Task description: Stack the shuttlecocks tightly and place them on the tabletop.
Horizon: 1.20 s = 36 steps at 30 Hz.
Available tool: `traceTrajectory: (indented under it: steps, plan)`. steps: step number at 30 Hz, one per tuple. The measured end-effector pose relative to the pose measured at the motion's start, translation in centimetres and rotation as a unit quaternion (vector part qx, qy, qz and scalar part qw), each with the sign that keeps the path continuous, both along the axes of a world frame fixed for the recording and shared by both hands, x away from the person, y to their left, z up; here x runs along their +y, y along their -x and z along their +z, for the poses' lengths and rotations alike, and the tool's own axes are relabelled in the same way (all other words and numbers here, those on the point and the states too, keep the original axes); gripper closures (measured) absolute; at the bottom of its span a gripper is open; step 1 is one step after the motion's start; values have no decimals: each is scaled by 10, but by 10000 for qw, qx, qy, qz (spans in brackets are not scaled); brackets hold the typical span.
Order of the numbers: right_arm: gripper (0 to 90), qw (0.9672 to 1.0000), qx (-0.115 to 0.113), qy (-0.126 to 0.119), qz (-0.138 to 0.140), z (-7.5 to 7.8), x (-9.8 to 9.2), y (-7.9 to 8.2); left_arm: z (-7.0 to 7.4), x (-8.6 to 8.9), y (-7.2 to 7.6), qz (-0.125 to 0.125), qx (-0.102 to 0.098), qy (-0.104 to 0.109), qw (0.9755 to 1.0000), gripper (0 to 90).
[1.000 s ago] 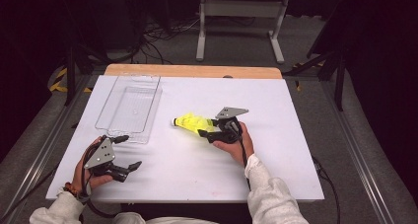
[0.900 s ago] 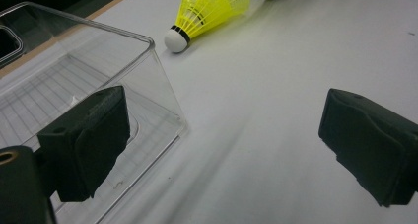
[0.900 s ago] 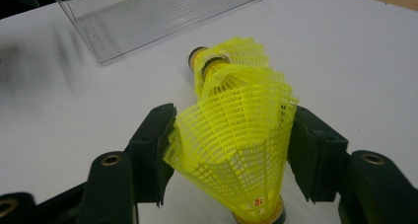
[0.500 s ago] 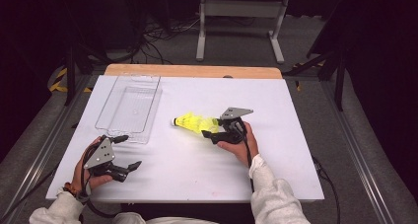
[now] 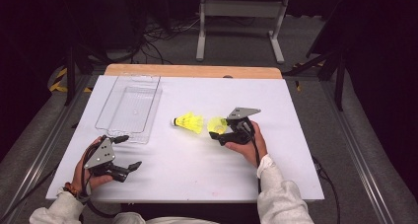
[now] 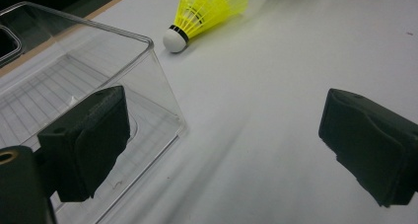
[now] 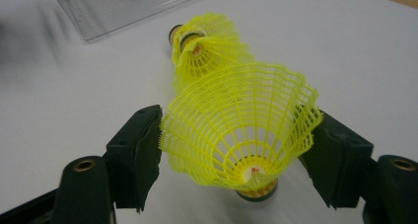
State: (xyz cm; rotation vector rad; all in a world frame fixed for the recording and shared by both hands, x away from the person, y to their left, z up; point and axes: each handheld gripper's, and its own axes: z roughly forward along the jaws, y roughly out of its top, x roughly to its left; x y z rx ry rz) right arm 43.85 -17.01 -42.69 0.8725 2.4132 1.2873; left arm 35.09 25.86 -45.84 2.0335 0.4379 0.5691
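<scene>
Two yellow shuttlecocks are on the white table (image 5: 187, 184). One shuttlecock (image 5: 190, 121) (image 6: 212, 7) lies on its side near the middle, white cork to the left. The other shuttlecock (image 5: 217, 124) (image 7: 236, 130) sits between the jaws of my right gripper (image 5: 220, 129) (image 7: 236, 150), its open skirt facing the camera. Both pads (image 7: 143, 145) rest against the skirt, and the jaws have just been opening. My left gripper (image 5: 127, 152) (image 6: 222, 130) is wide open near the front left of the table, with nothing between its pads.
A clear plastic box (image 5: 129, 107) (image 6: 74, 76) stands at the back left, its near corner just ahead of the left gripper. The table's wooden far edge (image 5: 192, 71) lies behind it. Dark floor and metal stands surround the table.
The right gripper has drawn to the right with one shuttlecock, pulling it off the other, so a gap now shows between them. The left hand has stayed put.
</scene>
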Motion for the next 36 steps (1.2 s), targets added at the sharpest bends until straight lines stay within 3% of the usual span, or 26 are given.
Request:
traceTrajectory:
  steps: [8, 9, 12, 25, 31, 36]
  plan:
    - [288, 9998, 73, 161, 44, 3, -14, 4, 0, -1, 0, -29, 23, -11, 10000, 63]
    - [333, 9998, 60, 168, 31, 2, -17, 4, -1, -1, 0, -20, 27, -23, 10000, 63]
    - [353, 9999, 62, 103, 6, 2, -21, 3, -1, -2, -1, -29, 13, -52, 10000, 63]
    - [312, 9997, 191, 80, -154, 0, -37, 3, -1, -2, -1, -48, 19, -46, 10000, 62]
    - [320, 9988, 326, 306, -203, -9, -53, 6, -1, -3, -1, -50, 48, -69, 10000, 63]
    - [312, 9983, 410, 326, -253, -14, -64, 9, -2, -4, -1, -47, 61, -81, 9999, 63]
